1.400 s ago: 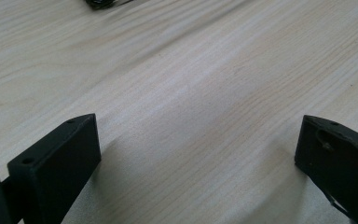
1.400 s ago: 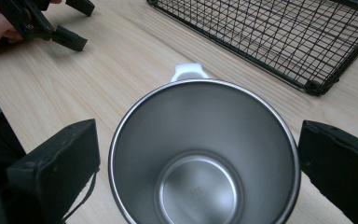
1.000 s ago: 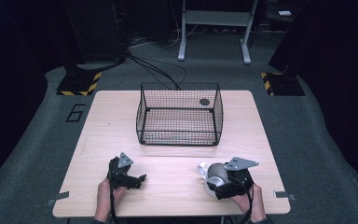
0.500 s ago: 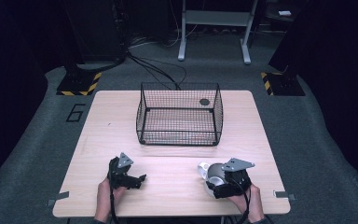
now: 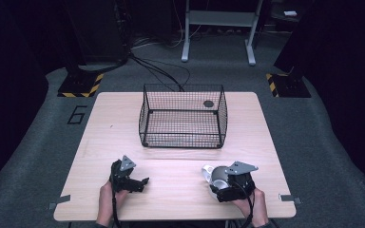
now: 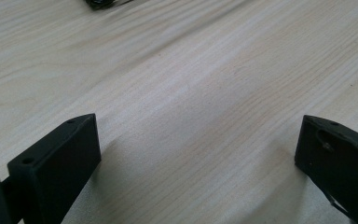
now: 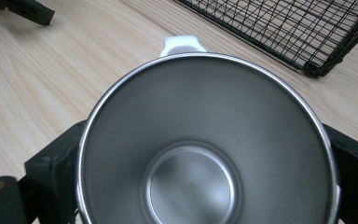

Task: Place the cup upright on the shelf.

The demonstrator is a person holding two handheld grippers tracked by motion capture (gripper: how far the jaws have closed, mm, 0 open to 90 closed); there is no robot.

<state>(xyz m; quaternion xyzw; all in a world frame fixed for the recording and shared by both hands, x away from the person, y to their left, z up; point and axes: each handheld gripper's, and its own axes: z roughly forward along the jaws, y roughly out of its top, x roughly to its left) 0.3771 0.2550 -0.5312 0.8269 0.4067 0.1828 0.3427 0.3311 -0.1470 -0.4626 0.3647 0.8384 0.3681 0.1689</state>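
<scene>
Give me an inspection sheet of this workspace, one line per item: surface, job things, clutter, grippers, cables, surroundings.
Surface: pale wooden table, bare between the items.
Job's things: steel cup with a white handle, held low over the table's near right part; black wire basket at the table's middle, a small dark round object at its far right corner.
Clutter: nothing seen.
Grippers: right gripper shut on the cup, fingers on either side of it; left gripper open above bare wood, holding nothing.
Cables: black cables on the floor behind the table.
Surroundings: dark carpeted floor, grey stand, hazard-striped bases.
</scene>
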